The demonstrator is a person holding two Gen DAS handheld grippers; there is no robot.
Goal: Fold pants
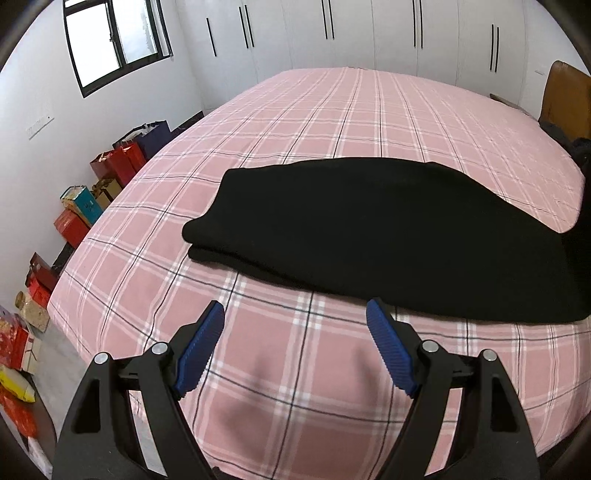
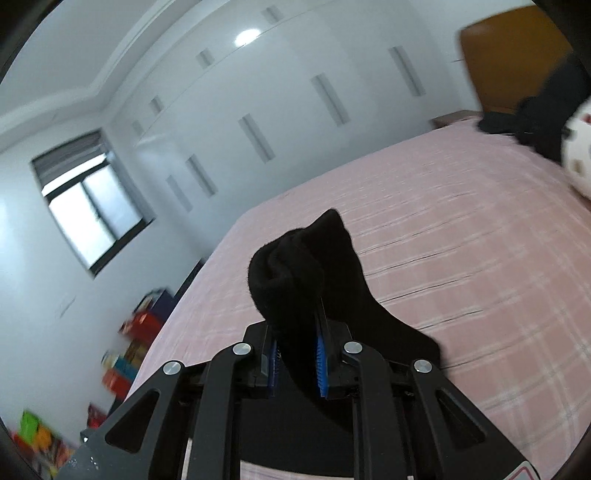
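Black pants lie in a long doubled strip across the pink checked bed, one end stacked at the left. My left gripper hovers open just in front of their near edge, blue pads wide apart with only bedsheet between them. In the right wrist view, my right gripper is shut on a bunched end of the black pants, lifted off the bed; the fabric trails down to the right behind the fingers. That view is motion-blurred.
Red and coloured boxes and bags line the floor along the bed's left side under a window. White wardrobes stand behind the bed. An orange headboard, dark clothes and a spotted white cushion are at the far right.
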